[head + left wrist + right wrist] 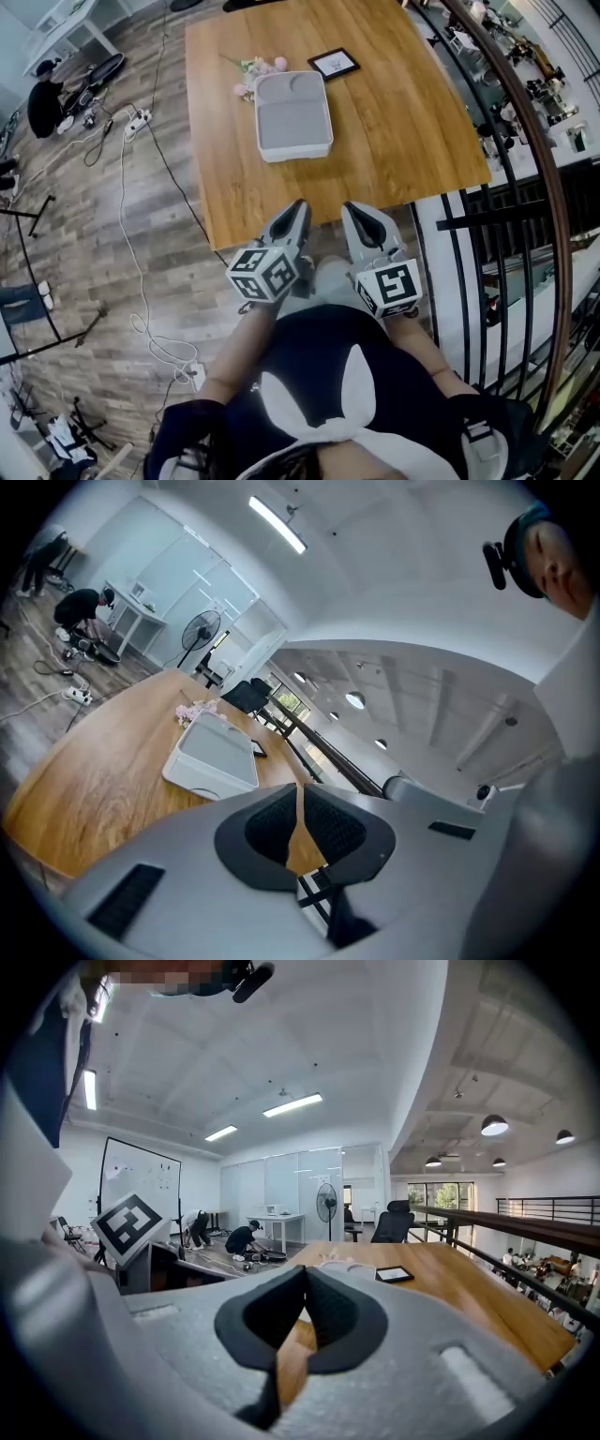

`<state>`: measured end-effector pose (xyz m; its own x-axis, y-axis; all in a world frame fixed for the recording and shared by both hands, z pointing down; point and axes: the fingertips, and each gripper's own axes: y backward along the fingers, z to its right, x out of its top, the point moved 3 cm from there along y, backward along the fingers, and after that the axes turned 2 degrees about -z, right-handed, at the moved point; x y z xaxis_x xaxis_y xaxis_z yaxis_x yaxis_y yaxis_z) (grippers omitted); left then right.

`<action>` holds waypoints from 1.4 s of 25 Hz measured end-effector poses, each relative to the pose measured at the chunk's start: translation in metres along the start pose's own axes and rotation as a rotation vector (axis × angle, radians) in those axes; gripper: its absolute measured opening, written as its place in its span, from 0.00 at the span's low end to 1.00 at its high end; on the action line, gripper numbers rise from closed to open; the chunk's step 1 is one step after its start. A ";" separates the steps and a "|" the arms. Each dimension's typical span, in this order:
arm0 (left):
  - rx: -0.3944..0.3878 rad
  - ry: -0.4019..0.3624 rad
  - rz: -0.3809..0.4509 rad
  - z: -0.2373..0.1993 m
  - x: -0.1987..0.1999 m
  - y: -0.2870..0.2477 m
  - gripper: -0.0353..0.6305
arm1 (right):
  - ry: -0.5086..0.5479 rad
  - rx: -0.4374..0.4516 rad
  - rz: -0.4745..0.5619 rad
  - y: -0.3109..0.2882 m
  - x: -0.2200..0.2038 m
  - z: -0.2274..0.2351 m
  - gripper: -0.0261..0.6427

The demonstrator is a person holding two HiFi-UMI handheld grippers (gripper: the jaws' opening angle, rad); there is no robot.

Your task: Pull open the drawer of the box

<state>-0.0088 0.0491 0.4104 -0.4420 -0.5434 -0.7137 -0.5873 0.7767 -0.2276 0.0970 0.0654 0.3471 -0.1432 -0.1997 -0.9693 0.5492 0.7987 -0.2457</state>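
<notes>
The box [293, 114] is a flat white-and-grey case that lies on the wooden table [412, 122], towards its far half; in the left gripper view the box [214, 757] lies well ahead of the jaws. No drawer stands out from it. My left gripper [292, 217] and right gripper [361, 220] hang side by side at the table's near edge, close to my body and far from the box. Both are shut with nothing between the pads, as the left gripper [299, 799] and right gripper [305, 1283] views show.
Pink flowers [255, 70] and a small black frame [334, 63] lie beyond the box. A dark railing [525, 141] runs along the table's right side. Cables [131, 187] trail over the wooden floor at left, where a person [45, 103] crouches far off.
</notes>
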 end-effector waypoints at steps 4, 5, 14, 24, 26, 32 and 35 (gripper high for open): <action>-0.015 0.079 0.010 -0.010 -0.002 -0.008 0.10 | 0.000 -0.003 -0.020 -0.007 -0.003 0.002 0.04; -0.022 0.092 0.016 -0.013 -0.001 -0.011 0.12 | 0.001 -0.003 -0.025 -0.009 -0.004 0.003 0.04; -0.078 0.300 0.067 -0.051 0.001 -0.041 0.34 | -0.006 0.008 -0.054 -0.038 -0.010 0.011 0.03; -0.073 0.400 0.051 -0.089 -0.014 -0.090 0.42 | -0.005 0.017 -0.058 -0.072 -0.009 0.032 0.04; -0.062 0.417 0.049 -0.099 -0.017 -0.097 0.42 | -0.013 0.015 -0.065 -0.076 -0.010 0.037 0.04; -0.048 0.443 0.035 -0.125 -0.028 -0.119 0.42 | -0.019 0.017 -0.088 -0.092 -0.018 0.049 0.04; -0.049 0.463 0.028 -0.136 -0.034 -0.125 0.42 | -0.017 0.023 -0.096 -0.100 -0.019 0.049 0.03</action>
<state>-0.0129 -0.0731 0.5534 -0.7078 -0.6156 -0.3464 -0.5968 0.7835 -0.1730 0.0852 -0.0387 0.3903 -0.1822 -0.2850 -0.9410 0.5526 0.7619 -0.3378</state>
